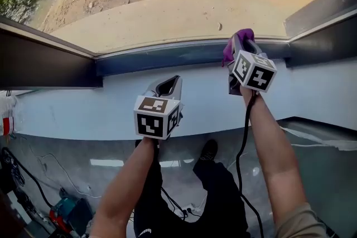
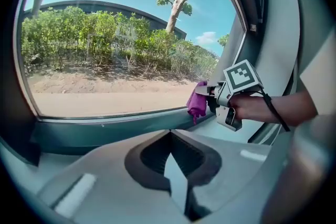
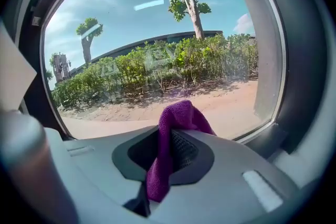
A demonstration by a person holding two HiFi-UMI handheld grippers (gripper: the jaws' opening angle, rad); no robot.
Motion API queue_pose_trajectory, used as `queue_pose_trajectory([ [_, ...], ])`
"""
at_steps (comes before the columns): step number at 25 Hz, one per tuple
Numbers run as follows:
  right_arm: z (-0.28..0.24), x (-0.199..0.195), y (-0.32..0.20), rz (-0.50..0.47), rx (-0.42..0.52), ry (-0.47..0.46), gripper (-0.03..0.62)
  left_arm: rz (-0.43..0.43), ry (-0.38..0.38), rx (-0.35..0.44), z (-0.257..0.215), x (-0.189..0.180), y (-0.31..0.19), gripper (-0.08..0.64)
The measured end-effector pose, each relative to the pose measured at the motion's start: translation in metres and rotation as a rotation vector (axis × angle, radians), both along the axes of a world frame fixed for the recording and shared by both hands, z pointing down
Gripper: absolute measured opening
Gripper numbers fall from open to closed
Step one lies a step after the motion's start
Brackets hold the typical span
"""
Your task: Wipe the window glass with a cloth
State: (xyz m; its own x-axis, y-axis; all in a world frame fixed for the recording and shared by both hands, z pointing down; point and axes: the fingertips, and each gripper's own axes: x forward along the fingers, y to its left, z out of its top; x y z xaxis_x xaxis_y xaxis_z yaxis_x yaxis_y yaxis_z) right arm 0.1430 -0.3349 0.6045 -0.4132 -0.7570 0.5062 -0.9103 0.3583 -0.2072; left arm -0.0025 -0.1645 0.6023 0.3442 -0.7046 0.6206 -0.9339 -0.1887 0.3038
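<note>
The window glass (image 1: 167,8) fills the top of the head view, with sand and bushes outside. A purple cloth (image 1: 240,36) is bunched in my right gripper (image 1: 237,47), which is shut on it and held close to the lower right corner of the pane, just above the frame. In the right gripper view the cloth (image 3: 176,118) sticks up between the jaws in front of the glass (image 3: 157,34). My left gripper (image 1: 169,85) hovers over the white sill, shut with nothing in it. From the left gripper view, the right gripper (image 2: 210,93) and cloth (image 2: 197,102) show at the right.
A white sill (image 1: 83,108) runs below the dark window frame (image 1: 44,61). A side frame (image 1: 323,8) stands at the right. On the floor lie black cables (image 1: 33,187) and a red and teal tool (image 1: 67,212); the person's shoe (image 1: 209,149) is below.
</note>
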Motion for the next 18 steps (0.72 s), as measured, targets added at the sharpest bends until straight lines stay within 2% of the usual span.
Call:
queue_pose_trajectory([
  [8, 0.0, -0.116, 0.044, -0.048, -0.011, -0.037, 0.061, -0.061, -0.016, -0.003, -0.005, -0.099, 0.037, 0.0],
  [18, 0.002, -0.262, 0.097, -0.118, -0.073, -0.125, 0.061, -0.123, -0.035, -0.038, 0.001, -0.195, 0.081, 0.0],
])
